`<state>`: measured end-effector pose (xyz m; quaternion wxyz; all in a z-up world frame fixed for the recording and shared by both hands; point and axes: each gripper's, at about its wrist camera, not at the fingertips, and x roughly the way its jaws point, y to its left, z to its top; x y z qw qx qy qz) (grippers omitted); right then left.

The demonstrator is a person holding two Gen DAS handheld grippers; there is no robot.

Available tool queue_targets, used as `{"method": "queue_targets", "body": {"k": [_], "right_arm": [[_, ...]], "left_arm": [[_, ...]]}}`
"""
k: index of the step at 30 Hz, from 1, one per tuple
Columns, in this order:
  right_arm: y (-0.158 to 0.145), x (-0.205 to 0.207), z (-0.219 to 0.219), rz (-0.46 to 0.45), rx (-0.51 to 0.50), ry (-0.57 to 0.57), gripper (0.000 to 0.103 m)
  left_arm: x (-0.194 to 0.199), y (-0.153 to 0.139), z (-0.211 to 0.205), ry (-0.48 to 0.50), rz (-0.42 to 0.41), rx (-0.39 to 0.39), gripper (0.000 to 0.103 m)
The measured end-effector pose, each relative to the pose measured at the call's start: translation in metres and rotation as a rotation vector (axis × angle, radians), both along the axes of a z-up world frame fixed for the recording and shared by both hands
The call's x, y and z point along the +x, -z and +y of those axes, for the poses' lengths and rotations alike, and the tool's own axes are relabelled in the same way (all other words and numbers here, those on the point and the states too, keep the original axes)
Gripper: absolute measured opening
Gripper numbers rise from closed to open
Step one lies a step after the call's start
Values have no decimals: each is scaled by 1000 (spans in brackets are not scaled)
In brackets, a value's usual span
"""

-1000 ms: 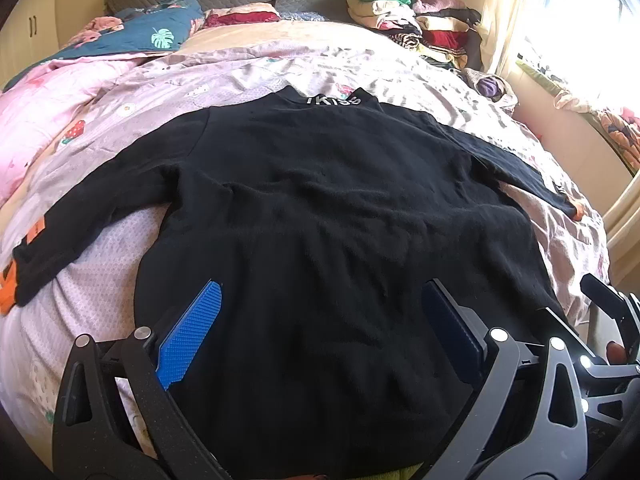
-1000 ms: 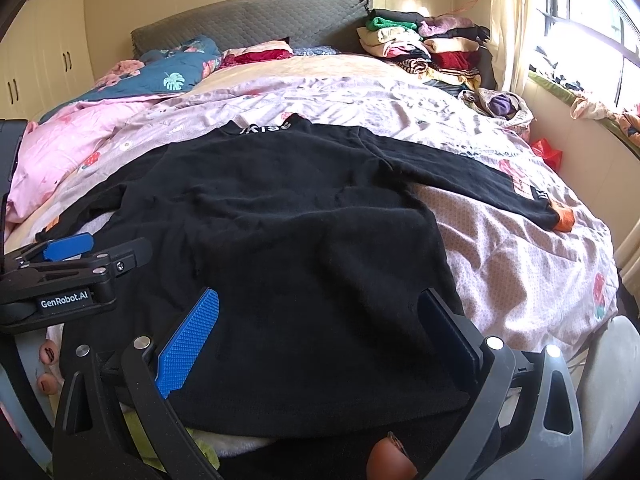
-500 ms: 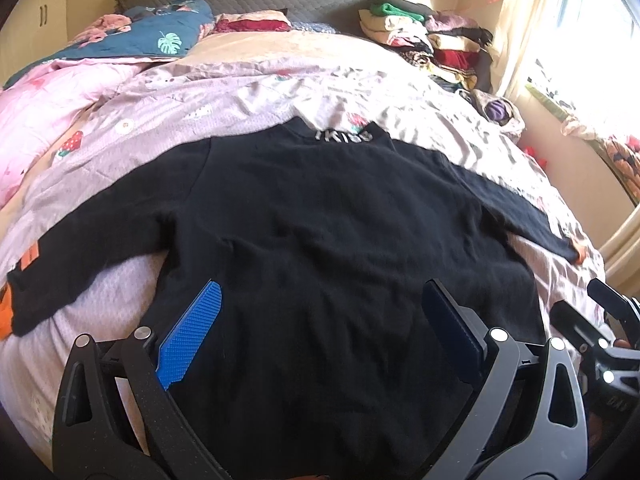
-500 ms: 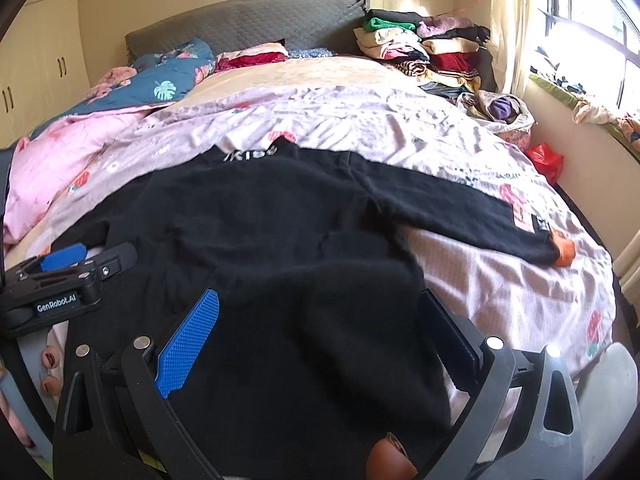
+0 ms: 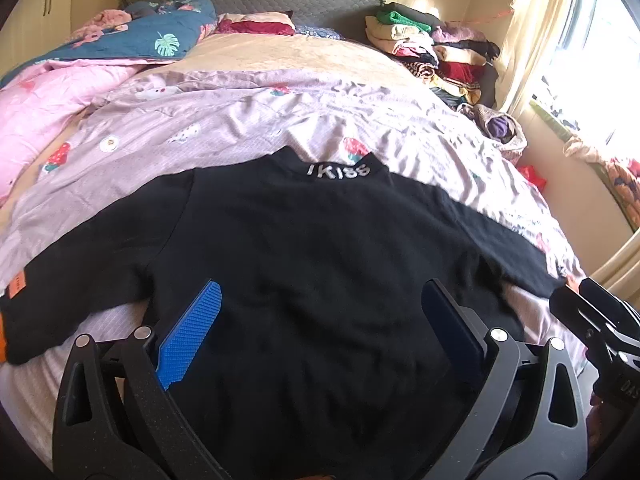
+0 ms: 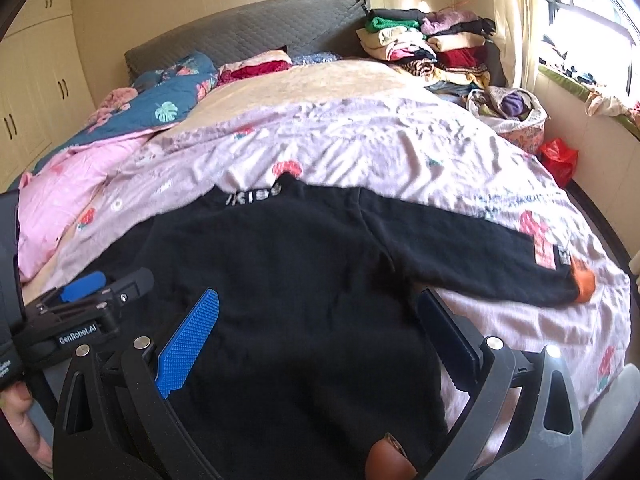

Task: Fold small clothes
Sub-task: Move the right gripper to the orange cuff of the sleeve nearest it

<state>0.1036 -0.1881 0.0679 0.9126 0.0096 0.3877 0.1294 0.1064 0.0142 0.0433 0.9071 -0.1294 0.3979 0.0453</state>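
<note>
The black long-sleeved fleece sweatshirt lies flat on the bed, collar away — sleeves spread sideways. Both claws gape empty over its hem; the right claw sits nearer the orange-cuffed sleeve, the left claw nearer the other.

My right gripper hovering wide open over black sweater lying flat on bed; left gripper showing alongside.

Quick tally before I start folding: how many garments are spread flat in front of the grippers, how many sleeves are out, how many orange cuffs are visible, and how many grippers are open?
Black sweatshirt spread flat on the bed: 1
Sleeves laid out: 2
Orange cuffs showing: 2
Open grippers: 2, left gripper and right gripper
Total: 7
</note>
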Motion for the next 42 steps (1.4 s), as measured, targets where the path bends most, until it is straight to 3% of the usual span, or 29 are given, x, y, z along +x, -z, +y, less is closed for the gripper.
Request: {"method": "queue_targets", "body": {"k": [7, 14, 32, 42], "right_arm": [[-11, 35, -16, -8, 75, 61, 99], [-3, 58, -56, -19, 93, 159, 99], [65, 72, -219, 66, 163, 598, 99], [105, 74, -256, 171, 225, 688, 99]], "left_arm": [[28, -5, -6, -12, -11, 1, 94], [56, 4, -18, -6, 4, 8, 94], [98, 39, -87, 91, 66, 46, 94], [104, 56, -108, 105, 95, 48, 94]]}}
